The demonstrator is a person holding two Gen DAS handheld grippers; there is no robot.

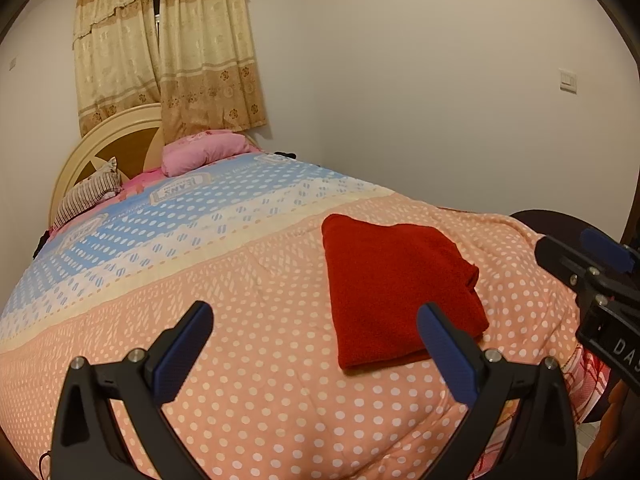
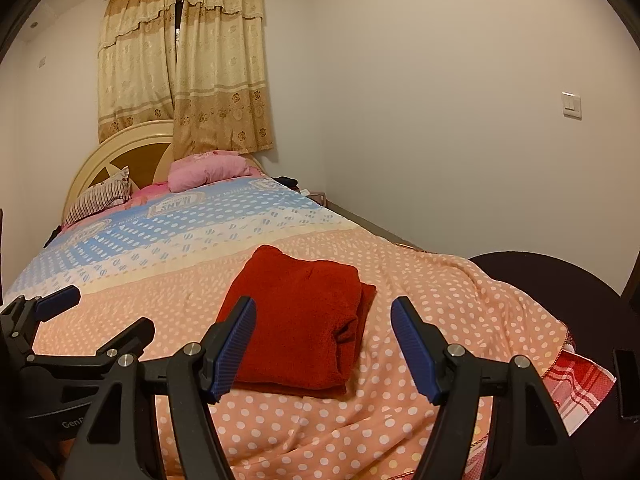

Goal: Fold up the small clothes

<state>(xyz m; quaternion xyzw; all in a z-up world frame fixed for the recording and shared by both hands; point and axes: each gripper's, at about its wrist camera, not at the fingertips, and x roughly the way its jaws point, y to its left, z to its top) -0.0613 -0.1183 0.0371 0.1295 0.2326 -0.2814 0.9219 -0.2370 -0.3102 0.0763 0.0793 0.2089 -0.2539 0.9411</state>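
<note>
Right wrist view: folded red garment point(image 2: 298, 328) on the bedspread point(image 2: 400, 280), apparently untouched, beyond wide, empty right tongs point(image 2: 323, 346).

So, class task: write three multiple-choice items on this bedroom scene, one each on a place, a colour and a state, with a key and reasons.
1. Where does the folded cloth lie?
A. on the bedspread
B. on the floor
C. on a pillow

2. What colour is the cloth?
A. blue
B. red
C. green

3. How do the right gripper and the left gripper stand?
A. clamped on the cloth
B. shut and empty
C. open, holding nothing

Key: 1 A, it rests flat on the dotted spread; 2 B, deep red in both views; 3 C, the pads stand wide apart.
</note>
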